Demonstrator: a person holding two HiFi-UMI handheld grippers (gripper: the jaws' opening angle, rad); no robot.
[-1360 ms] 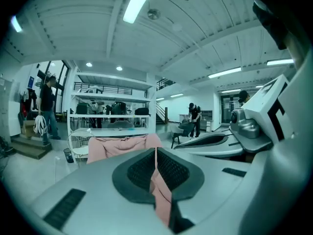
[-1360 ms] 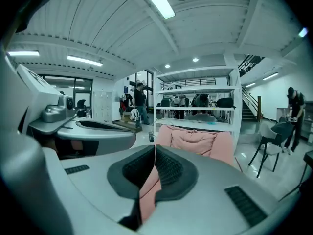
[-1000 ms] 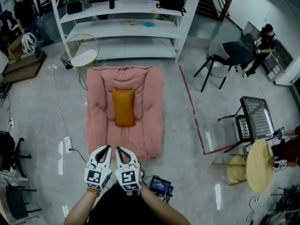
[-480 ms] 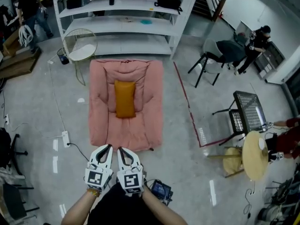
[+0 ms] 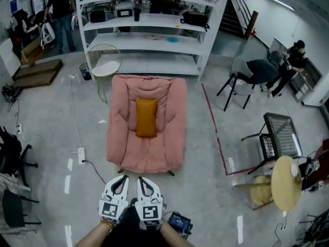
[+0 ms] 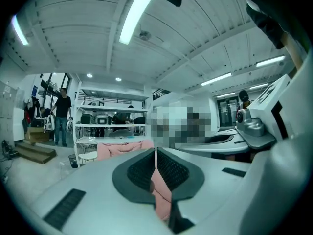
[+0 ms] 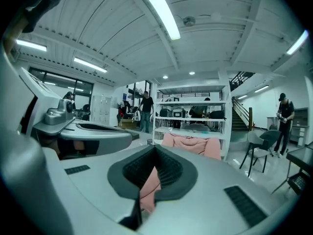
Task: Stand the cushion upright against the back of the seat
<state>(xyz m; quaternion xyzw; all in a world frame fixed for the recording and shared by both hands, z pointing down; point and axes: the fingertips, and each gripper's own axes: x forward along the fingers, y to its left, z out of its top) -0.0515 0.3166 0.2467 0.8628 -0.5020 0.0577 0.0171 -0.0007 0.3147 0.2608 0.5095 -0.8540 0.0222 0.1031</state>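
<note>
head view | grey floor (image 5: 51, 117), white shelves (image 5: 149, 41) | left gripper (image 5: 124, 178), right gripper (image 5: 139, 179) pressed together

Left hand-held gripper (image 5: 116, 191) and right hand-held gripper (image 5: 146, 193) sit side by side, jaws closed, both empty, pointing forward.

Orange cushion (image 5: 146, 117) lying lengthwise, centre of pink seat (image 5: 120, 144).

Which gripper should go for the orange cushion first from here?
Right, narrowly. The right gripper sits nearly in line with the orange cushion lying flat on the pink seat; the left gripper is offset to the side. Both have jaws shut, well short of it.
</note>
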